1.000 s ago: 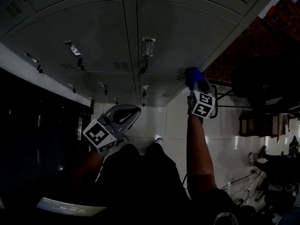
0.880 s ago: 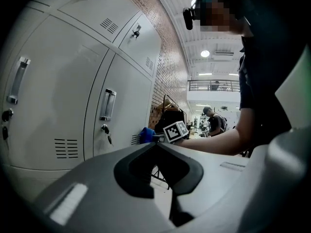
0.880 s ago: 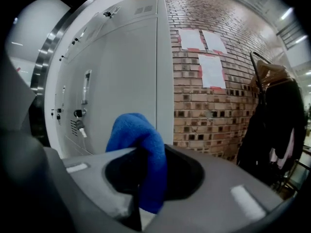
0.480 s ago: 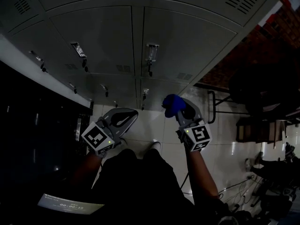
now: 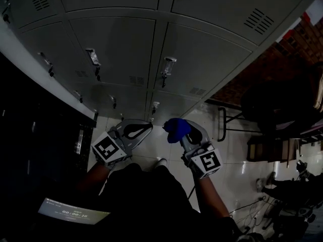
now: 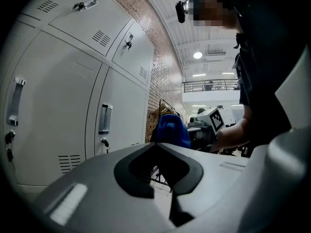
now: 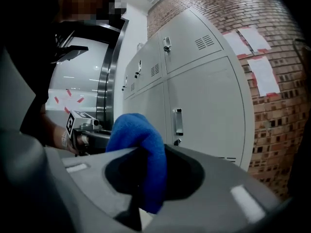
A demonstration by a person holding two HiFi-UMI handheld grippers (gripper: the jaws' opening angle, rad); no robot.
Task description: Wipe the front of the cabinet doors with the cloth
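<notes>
Fingers [image 7: 218, 188] of my right gripper [image 5: 184, 134] are clamped on the blue cloth [image 7: 138, 144], near the cabinet doors [image 5: 202, 64] but not touching. My left gripper [image 6: 158, 147] is closed, empty. The cloth looks soft and light; I'd grip a bunched fold.

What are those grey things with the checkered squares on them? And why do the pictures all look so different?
A person holds two tools called grippers, one in each hand. The checkered cubes are part of them. The head view comes from a camera on the person's head, looking down. The other two pictures come from small cameras riding on each gripper. The left gripper has its jaws together and holds nothing. The right gripper pinches a blue cloth in its jaws. The grey cabinet doors in front are the ones to wipe. Right now the cloth is away from them.
</notes>
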